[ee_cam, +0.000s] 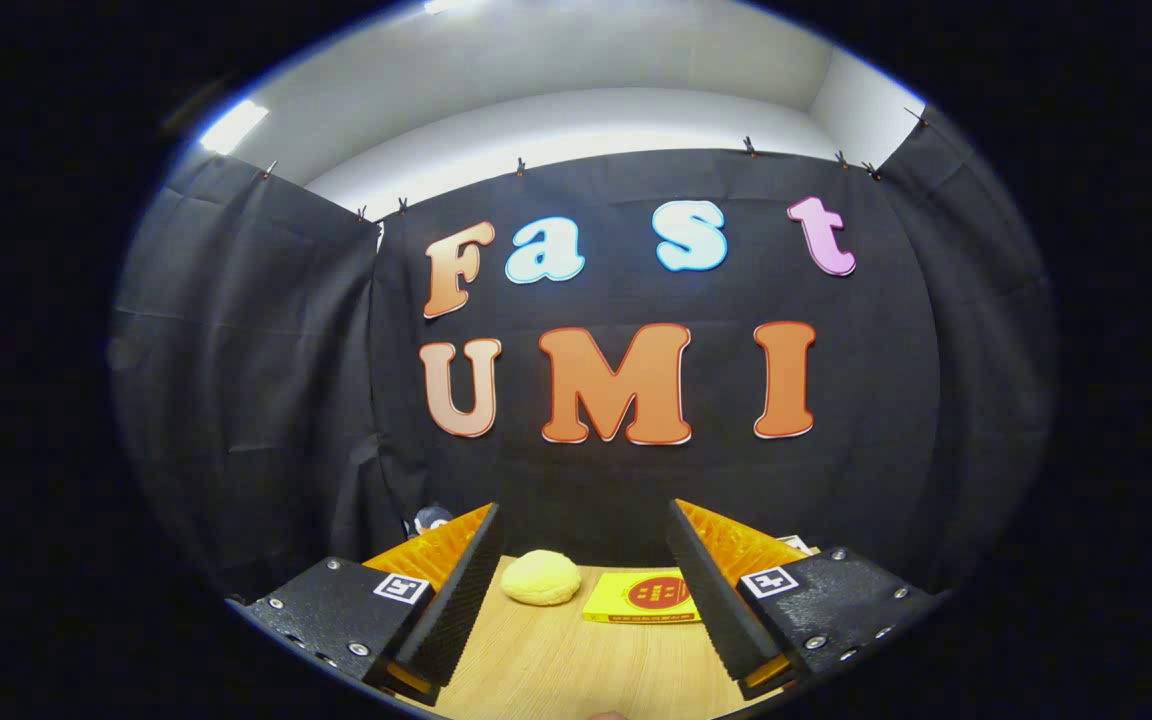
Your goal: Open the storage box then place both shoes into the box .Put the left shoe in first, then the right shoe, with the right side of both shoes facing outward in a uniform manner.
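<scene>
Light wooden tabletop (556,660) spans the near ground; beyond the fingers lie a flat yellow box with red round mark (641,597), right, and a pale yellow bun-shaped lump (540,577), left. Gripper (581,585) spread wide, holding nothing. No shoes or storage box visible here, so task progress can't be judged.

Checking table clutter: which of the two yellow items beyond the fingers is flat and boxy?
The yellow box, on the right; the yellow bun beside it is rounded.
</scene>
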A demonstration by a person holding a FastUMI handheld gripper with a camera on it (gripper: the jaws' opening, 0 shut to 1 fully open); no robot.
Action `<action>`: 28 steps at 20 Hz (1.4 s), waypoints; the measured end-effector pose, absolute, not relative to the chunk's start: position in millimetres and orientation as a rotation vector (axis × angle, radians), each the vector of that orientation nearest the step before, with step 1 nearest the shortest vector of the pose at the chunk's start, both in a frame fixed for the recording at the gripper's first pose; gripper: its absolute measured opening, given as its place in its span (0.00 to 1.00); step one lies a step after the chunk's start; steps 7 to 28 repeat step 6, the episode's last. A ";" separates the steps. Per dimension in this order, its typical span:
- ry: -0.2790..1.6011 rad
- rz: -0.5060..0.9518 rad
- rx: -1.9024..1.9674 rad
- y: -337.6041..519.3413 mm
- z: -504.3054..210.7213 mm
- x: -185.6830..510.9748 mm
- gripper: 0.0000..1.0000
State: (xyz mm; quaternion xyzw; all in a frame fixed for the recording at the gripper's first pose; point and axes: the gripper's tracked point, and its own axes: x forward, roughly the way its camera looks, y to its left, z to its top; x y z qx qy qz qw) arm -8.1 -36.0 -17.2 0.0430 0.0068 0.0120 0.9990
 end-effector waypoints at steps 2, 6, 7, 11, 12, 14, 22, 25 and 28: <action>-0.021 0.010 0.083 -39.7 -10.0 -7.2 0.97; -0.054 -0.009 0.057 -47.7 -7.3 -6.0 0.97; -0.054 -0.009 0.057 -47.7 -7.3 -6.0 0.97; -0.054 -0.009 0.057 -47.7 -7.3 -6.0 0.97; -0.054 -0.009 0.057 -47.7 -7.3 -6.0 0.97; -0.054 -0.009 0.057 -47.7 -7.3 -6.0 0.97; -0.054 -0.009 0.057 -47.7 -7.3 -6.0 0.97; -0.054 -0.009 0.057 -47.7 -7.3 -6.0 0.97; -0.054 -0.009 0.057 -47.7 -7.3 -6.0 0.97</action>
